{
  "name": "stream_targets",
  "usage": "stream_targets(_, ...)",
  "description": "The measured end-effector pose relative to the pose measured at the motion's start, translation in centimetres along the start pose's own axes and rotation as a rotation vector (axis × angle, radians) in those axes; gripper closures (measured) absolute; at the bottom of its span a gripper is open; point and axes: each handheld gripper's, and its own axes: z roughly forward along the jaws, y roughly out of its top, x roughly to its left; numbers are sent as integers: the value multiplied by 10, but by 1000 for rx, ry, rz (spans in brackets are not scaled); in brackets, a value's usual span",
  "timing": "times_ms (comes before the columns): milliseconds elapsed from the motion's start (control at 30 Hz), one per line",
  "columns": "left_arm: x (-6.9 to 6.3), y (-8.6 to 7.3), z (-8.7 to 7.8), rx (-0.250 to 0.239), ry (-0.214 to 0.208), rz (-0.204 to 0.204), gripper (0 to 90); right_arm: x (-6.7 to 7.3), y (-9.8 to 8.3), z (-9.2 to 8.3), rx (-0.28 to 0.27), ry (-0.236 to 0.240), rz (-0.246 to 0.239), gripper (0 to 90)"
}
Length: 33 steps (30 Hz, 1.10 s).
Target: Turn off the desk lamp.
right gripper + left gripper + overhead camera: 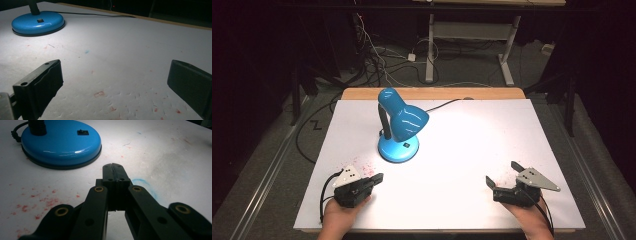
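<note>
High view: white worktop [452, 165] with a wooden edge along the far side; dark floor and loose cables beyond it.
Lamp: blue desk lamp [398, 125] stood left of centre on the far half of the worktop, round base flat on the surface, shade tipped down toward the right, light pooled on the sheet beside it.
Lamp cord: black cord [444, 104] ran from the lamp to the far edge.
Lamp switch: small black switch [82, 132] sat on top of the base, seen in the left gripper view.
Left gripper: left gripper [377, 178] held in a hand [343, 212] at the near left, pointed toward the lamp base, near it but apart; fingers [110, 173] pressed together with nothing between them.
Right gripper: right gripper [503, 174] held at the near right, well apart from the lamp; fingers [47, 77] spread wide over bare worktop, nothing between them.
Surface marks: red specks [37, 202] scattered on the sheet near the left gripper; a faint blue smear [143, 183] just past its fingers; more red specks in the right gripper view.
</note>
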Motion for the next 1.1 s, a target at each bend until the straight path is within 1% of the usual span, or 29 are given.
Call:
stream_targets(100,1,0,1,0,-2,-5,878,0,0,-1,-1,-5,2,10)
stream_targets(267,-1,-2,3,17,-2,5,878,-1,0,-2,-2,-7,5,9)
stream_targets(300,-2,-2,3,8,13,-2,878,-1,-1,-2,-1,-7,5,8)
stream_targets(367,-3,-2,3,0,21,-3,878,-1,-1,-2,0,-6,2,9)
stream_targets(433,-5,-3,3,-11,44,2,877,-1,-1,-3,-2,-5,1,9)
stream_targets(467,-6,-4,3,-10,47,5,877,-1,-1,-3,-3,-5,1,9)
stream_targets(500,-6,-4,3,0,41,13,877,-1,-1,-3,-3,-5,0,8)
stream_targets(533,-8,-4,4,5,47,36,877,-1,-1,-3,-2,-3,-1,8)
stream_targets(567,-11,-5,4,2,62,50,877,-1,-1,-3,-1,-1,-2,8)
stream_targets(633,-12,-4,4,-1,60,52,877,-1,-1,-3,0,1,-5,8)
stream_targets(700,-14,-4,6,-3,38,39,877,-1,-1,-3,-1,4,-7,8)
stream_targets(733,-14,-4,6,-3,38,39,877,-2,-1,-3,-1,4,-6,8)
stream_targets(800,-16,-3,9,6,31,58,877,-2,-1,-4,-4,4,-4,8)
stream_targets(867,-17,-2,10,7,27,61,877,-3,-2,-5,-5,4,-2,8)
stream_targets(967,-15,1,11,20,-18,18,878,-4,-2,-6,-5,2,-2,8)
stream_targets(1033,-16,2,13,25,-13,20,878,-4,-3,-5,-3,3,1,8)
stream_targets(1100,-17,3,14,23,7,23,878,-4,-3,-5,-2,4,2,8)
